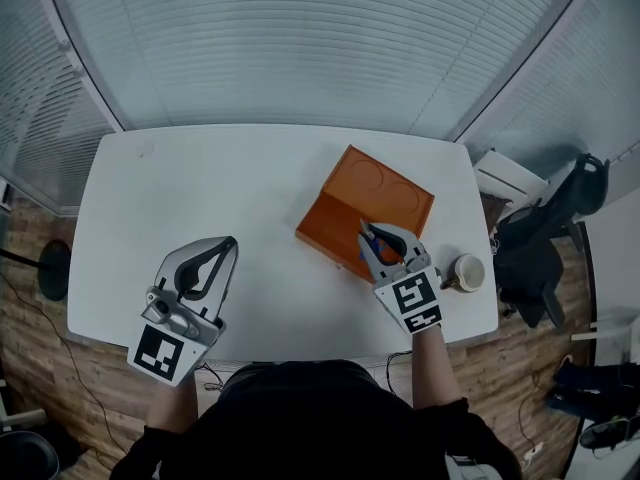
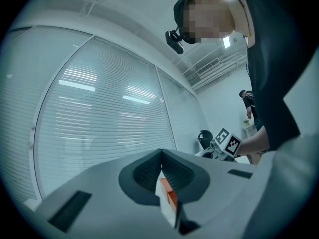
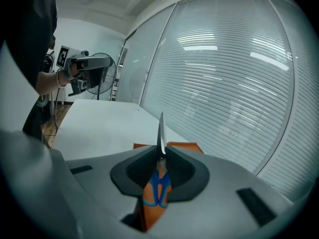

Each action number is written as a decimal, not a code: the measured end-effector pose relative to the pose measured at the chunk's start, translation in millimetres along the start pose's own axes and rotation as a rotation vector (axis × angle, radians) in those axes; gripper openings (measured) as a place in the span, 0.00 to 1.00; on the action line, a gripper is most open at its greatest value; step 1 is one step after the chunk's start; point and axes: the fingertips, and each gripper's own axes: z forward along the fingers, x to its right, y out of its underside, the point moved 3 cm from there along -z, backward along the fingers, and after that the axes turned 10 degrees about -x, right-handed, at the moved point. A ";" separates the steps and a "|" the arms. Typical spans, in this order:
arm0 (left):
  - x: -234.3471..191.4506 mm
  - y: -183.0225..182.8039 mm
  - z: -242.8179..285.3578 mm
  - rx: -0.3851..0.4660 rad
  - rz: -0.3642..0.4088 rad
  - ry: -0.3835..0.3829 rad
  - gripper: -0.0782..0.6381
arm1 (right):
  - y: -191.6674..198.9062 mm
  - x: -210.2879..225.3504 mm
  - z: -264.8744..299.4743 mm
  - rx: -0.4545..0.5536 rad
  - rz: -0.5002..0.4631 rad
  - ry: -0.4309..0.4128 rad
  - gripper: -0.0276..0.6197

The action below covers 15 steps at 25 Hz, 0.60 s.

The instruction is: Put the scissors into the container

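Right hand-held gripper [image 1: 368, 234] [image 3: 161, 157]: jaws clamped on a pair of scissors with orange handles lined in blue [image 3: 161, 133] [image 1: 388, 253]. The steel blade stands out past the jaw tips, edge-on to the camera, and the handles lie behind the tips, between the two fingers. Directly ahead of and below these tips lies the flat rectangular orange container [image 1: 375, 193] [image 3: 182, 146], set at an angle on the white worktop [image 1: 220, 188]. In the head view the tips overlap the container's near edge; whether blade and container touch cannot be determined. The scissors are therefore held at the container, not yet lying in it. Just beside the right hand-held gripper's marker cube, on its right, stands a pale round mug [image 1: 467, 271] near the worktop's corner. Left hand-held gripper [image 1: 230, 243] [image 2: 162, 156]: jaws together, tips meeting, nothing gripped. It is held above the near-left part of the worktop, well apart from the right hand-held gripper and to its left, with its tips pointing toward the container. Ribbed window blinds [image 1: 320, 38] run beyond the far edge of the worktop, ahead of both units.
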 end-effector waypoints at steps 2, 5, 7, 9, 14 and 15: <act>-2.2 0.3 -4.4 -0.002 -0.001 -0.004 0.13 | 0.4 -1.2 2.9 -0.012 -0.004 -0.002 0.14; -6.1 2.2 -9.7 -0.003 -0.004 -0.011 0.13 | 1.7 -2.5 8.4 -0.028 -0.005 -0.003 0.14; -7.4 4.0 -12.2 -0.005 -0.006 -0.012 0.13 | 3.6 -4.0 12.2 -0.042 -0.011 -0.004 0.14; -7.5 5.3 -14.1 -0.009 -0.007 -0.009 0.13 | 5.4 -5.7 15.0 -0.057 -0.018 -0.004 0.14; -7.5 5.7 -15.6 -0.015 -0.007 0.000 0.13 | 9.8 -9.1 21.1 -0.081 -0.017 -0.009 0.14; -7.5 5.3 -15.5 -0.014 -0.006 0.001 0.13 | 10.9 -9.4 22.1 -0.085 -0.017 -0.010 0.14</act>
